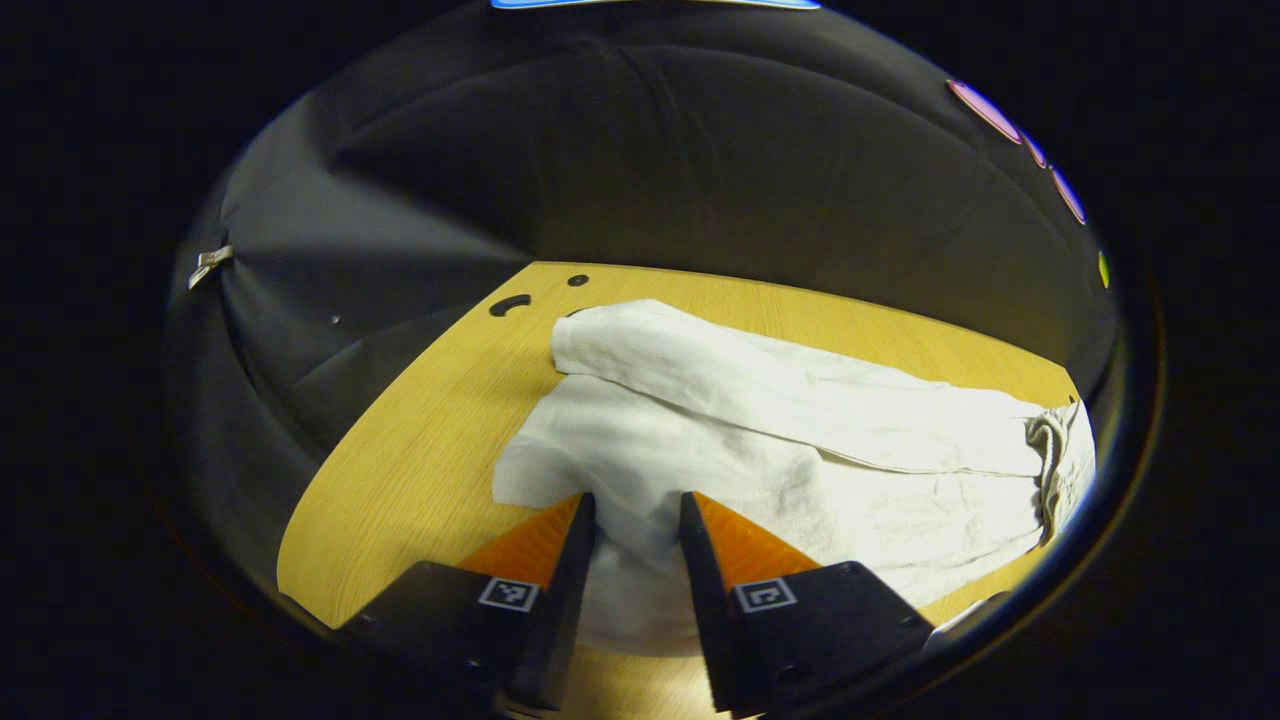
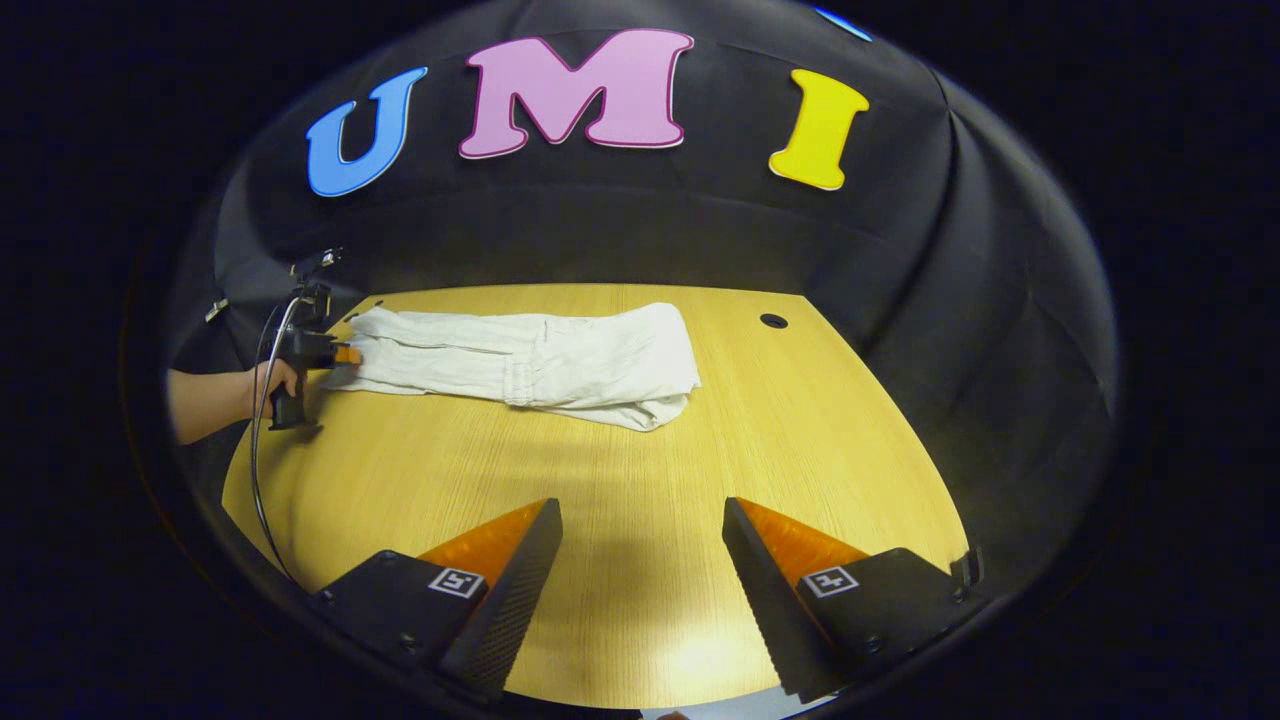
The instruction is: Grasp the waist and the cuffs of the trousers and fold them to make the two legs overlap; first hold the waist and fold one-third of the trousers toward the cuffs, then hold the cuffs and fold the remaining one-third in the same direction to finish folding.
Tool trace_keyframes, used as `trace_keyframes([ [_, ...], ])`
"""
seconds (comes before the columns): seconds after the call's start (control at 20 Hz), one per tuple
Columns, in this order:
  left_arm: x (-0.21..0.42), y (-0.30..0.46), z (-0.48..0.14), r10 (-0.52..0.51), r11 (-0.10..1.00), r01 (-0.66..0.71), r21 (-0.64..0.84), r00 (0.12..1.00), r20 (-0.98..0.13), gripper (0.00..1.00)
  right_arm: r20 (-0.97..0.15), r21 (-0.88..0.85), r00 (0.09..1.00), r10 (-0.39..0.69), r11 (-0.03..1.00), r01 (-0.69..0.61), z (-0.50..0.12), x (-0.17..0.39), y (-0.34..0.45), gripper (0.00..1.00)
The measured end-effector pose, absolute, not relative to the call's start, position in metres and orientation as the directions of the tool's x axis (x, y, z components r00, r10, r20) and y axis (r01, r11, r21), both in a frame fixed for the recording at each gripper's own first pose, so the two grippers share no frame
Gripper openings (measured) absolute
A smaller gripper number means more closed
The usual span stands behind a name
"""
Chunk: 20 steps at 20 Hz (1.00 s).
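In the left gripper view, my left gripper (image 1: 636, 520) sits at the near end of the white trousers (image 1: 760, 440). Its two fingers are a little apart with a bump of cloth between them. I cannot tell if they squeeze it yet. The trousers lie on the wooden table (image 1: 420, 450), with one layer folded over another.

In the right gripper view, my right gripper (image 2: 640, 525) is wide open and holds nothing, over bare table well away from the trousers. The trousers lie long and flat at the far side. A hand (image 2: 268, 385) holds the other gripper at their left end.

The cloth looks soft, light and floppy. I think I should pinch the end edge through all layers, so nothing slips.
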<state>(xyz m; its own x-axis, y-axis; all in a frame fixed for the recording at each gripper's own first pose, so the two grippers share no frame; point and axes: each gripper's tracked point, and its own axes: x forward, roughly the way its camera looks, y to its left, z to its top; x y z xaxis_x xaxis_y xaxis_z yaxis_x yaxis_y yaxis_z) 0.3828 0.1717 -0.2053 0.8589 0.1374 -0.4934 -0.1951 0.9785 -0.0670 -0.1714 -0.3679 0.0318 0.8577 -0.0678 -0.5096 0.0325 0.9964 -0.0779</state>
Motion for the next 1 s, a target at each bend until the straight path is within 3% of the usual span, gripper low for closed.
trace_keyframes([
  [0.2, 0.384, 0.163, -0.206, 0.115, 0.986, -0.161, -0.05, 0.857, -0.503, 0.23, -0.5, -0.082, 0.862, -0.089, 0.995, 0.055, 0.04, -0.176, -0.375, 0.99],
  [0.35, 0.382, 0.157, -0.205, 0.096, 0.99, -0.134, -0.036, 0.851, -0.516, 0.08, -0.498, -0.104, 0.86, -0.117, 0.992, 0.075, 0.041, -0.183, -0.383, 0.99],
  [0.6, 0.378, 0.149, -0.19, 0.03, 0.973, -0.136, -0.189, 0.879, -0.476, 0.05, -0.486, -0.152, 0.861, -0.15, 0.985, 0.085, 0.045, -0.196, -0.394, 0.98],
  [1.0, 0.377, 0.13, -0.113, -0.022, 0.959, -0.078, -0.273, 0.939, -0.344, 0.05, -0.456, -0.1, 0.876, -0.157, 0.987, 0.124, 0.053, -0.199, -0.412, 0.98],
])
